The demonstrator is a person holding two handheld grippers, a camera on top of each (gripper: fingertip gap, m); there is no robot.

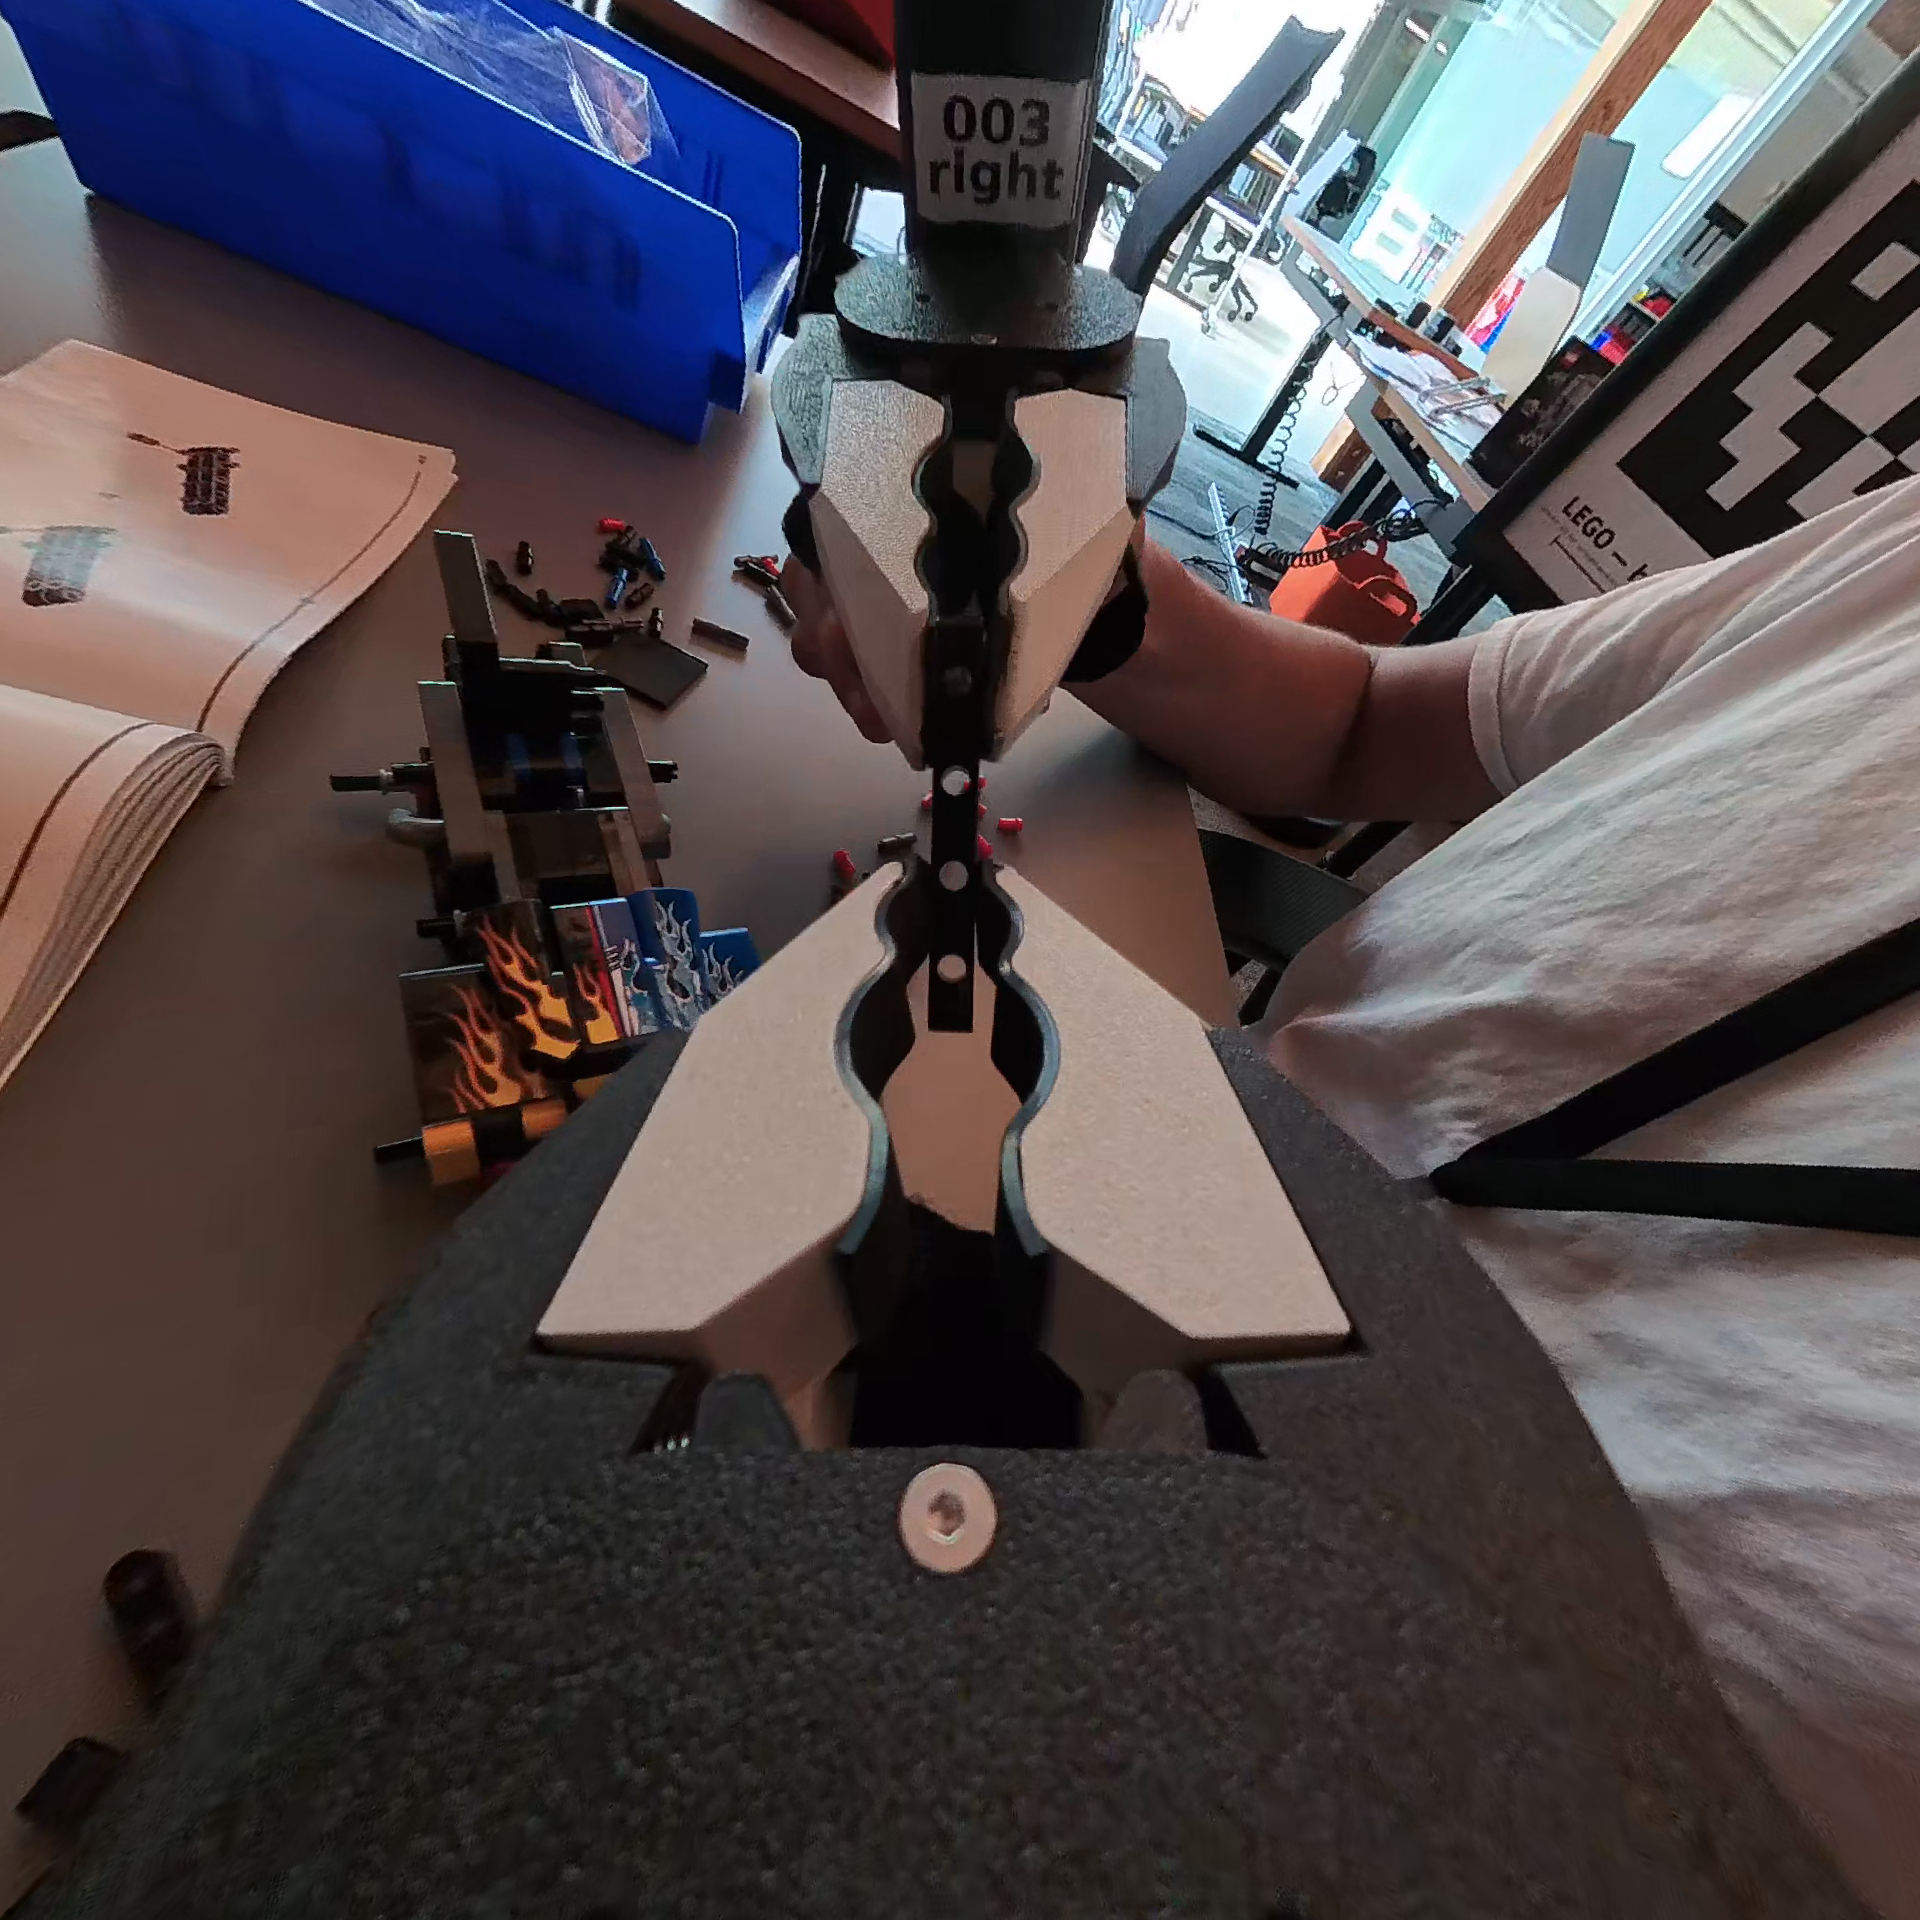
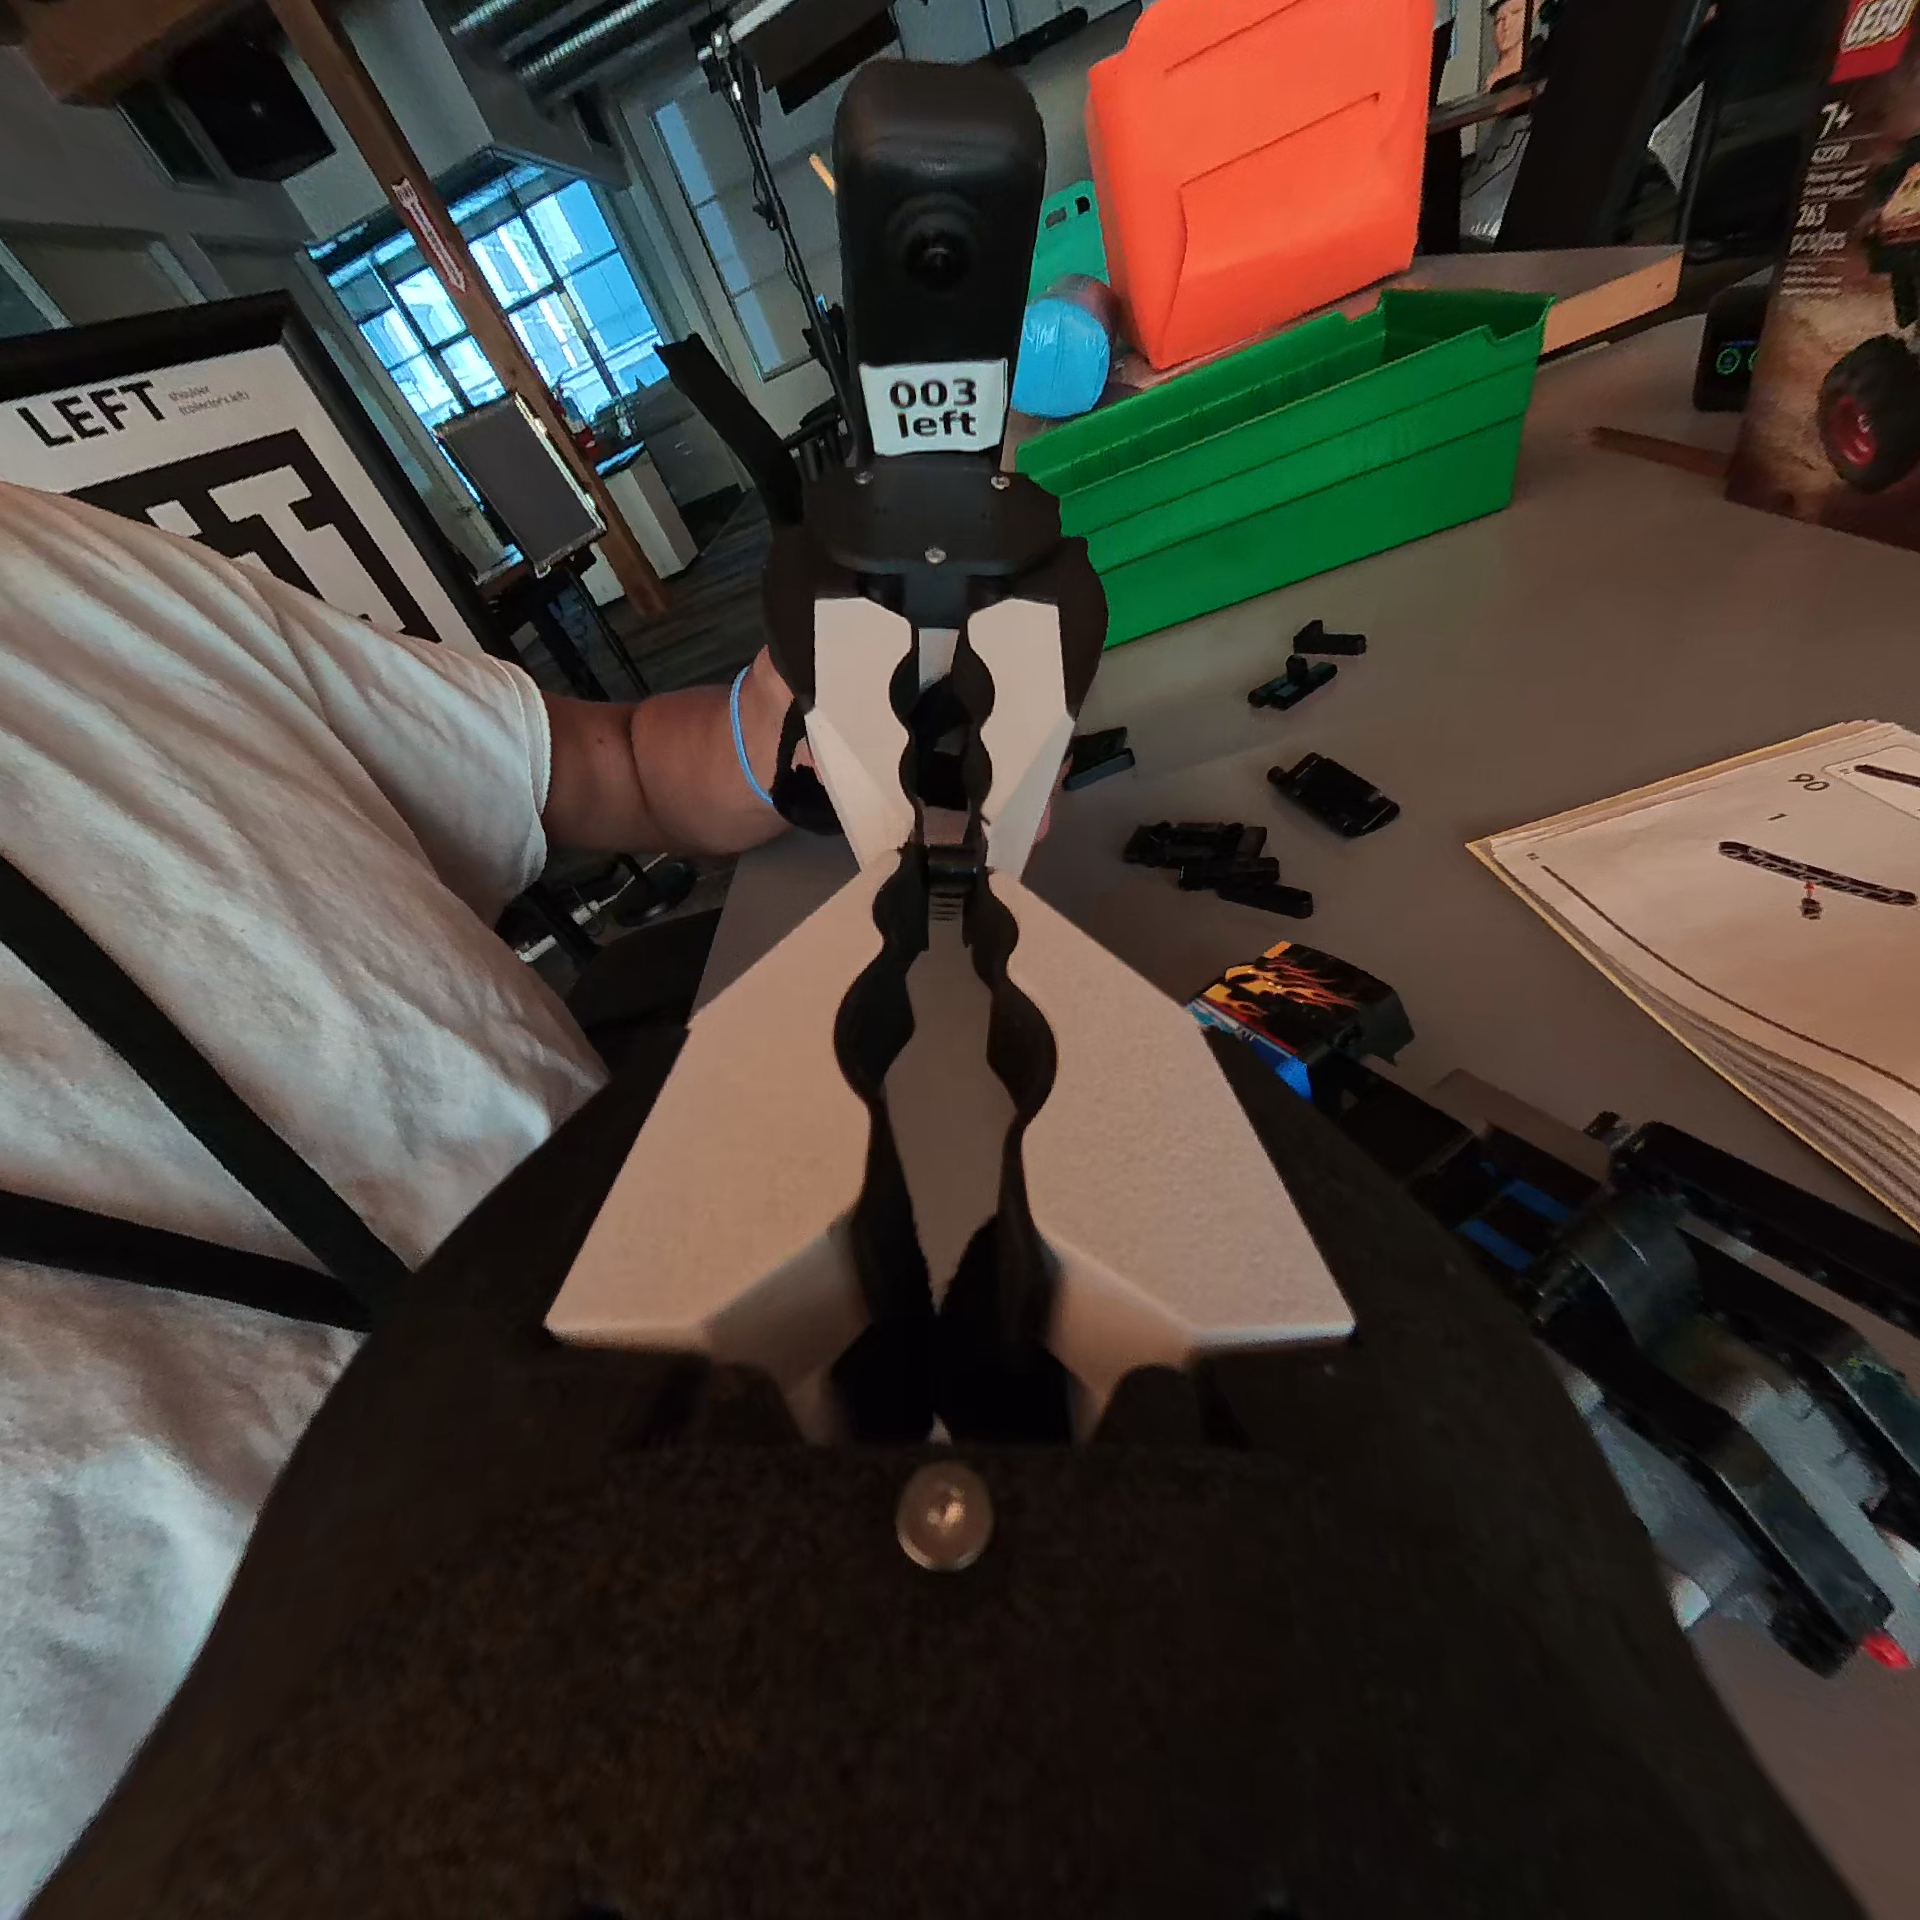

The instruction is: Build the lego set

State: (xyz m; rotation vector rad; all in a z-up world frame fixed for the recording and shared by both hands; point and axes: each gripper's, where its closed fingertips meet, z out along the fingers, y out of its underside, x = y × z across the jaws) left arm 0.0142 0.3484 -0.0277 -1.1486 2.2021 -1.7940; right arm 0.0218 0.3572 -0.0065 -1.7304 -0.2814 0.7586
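A black beam with holes spans the gap between my two grippers, held above the table's near edge. My left gripper is shut on its near end. My right gripper faces it and is shut on the far end. In the right wrist view my right gripper and left gripper meet tip to tip, with the black beam seen end-on between them. The partly built truck model with flame panels lies on the table to the left; it also shows in the right wrist view.
An open instruction booklet lies beyond the model. Small black, blue and red pins and black parts are scattered on the table. A blue bin, a green bin and the set's box stand behind. A person's white shirt is close. The grippers are tip to tip, or close to it.
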